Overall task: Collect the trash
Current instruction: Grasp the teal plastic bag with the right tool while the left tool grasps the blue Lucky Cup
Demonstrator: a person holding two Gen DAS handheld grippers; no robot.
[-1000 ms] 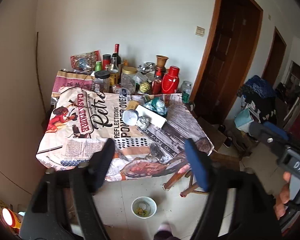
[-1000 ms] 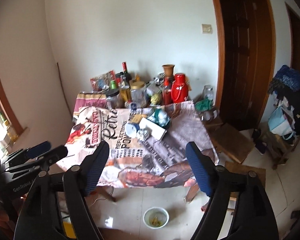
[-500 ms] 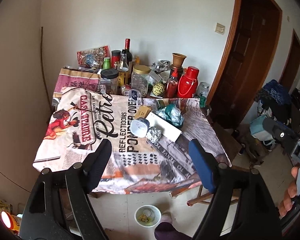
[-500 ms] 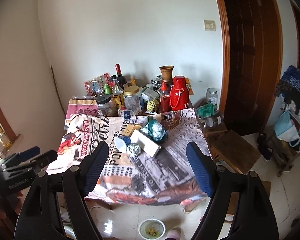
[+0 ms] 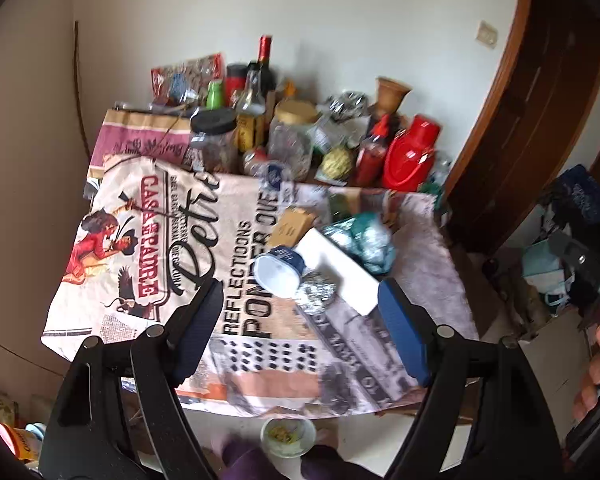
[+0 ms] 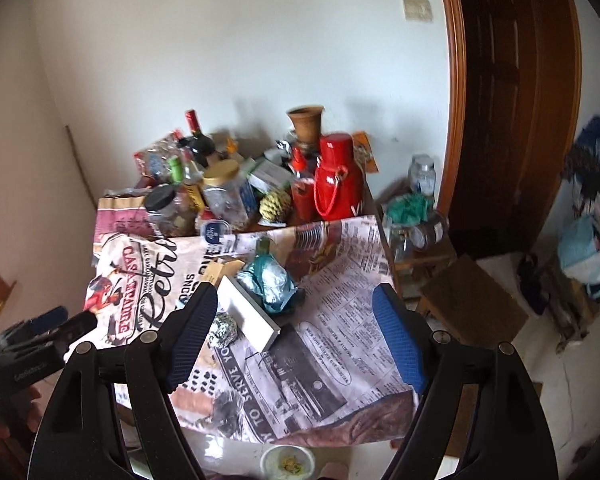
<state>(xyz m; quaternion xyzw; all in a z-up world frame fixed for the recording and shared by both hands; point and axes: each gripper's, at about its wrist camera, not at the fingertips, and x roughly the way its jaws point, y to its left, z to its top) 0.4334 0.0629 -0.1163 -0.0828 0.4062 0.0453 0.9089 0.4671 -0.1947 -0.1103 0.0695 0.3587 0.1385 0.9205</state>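
Holding both grippers spread and empty (left (image 5: 300, 334), right (image 6: 294, 334)), we face the table (image 5: 432, 220): cup (image 5: 279, 274), foil ball (image 5: 317, 293), maybe wrappers (image 5: 366, 240).

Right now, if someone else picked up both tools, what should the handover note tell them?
Left hand-held gripper: open, empty, above the near half of the table.
Right hand-held gripper: open, empty, alongside it.
Trash on the printed tablecloth: tipped white cup, foil ball, long white box, teal crumpled wrapper, small cardboard box.
Bottles and jars, including a red flask, stand along the back.
Small bowl on the floor.
Done: nothing collected.
Left: pick up every piece; no trash bin is in view.
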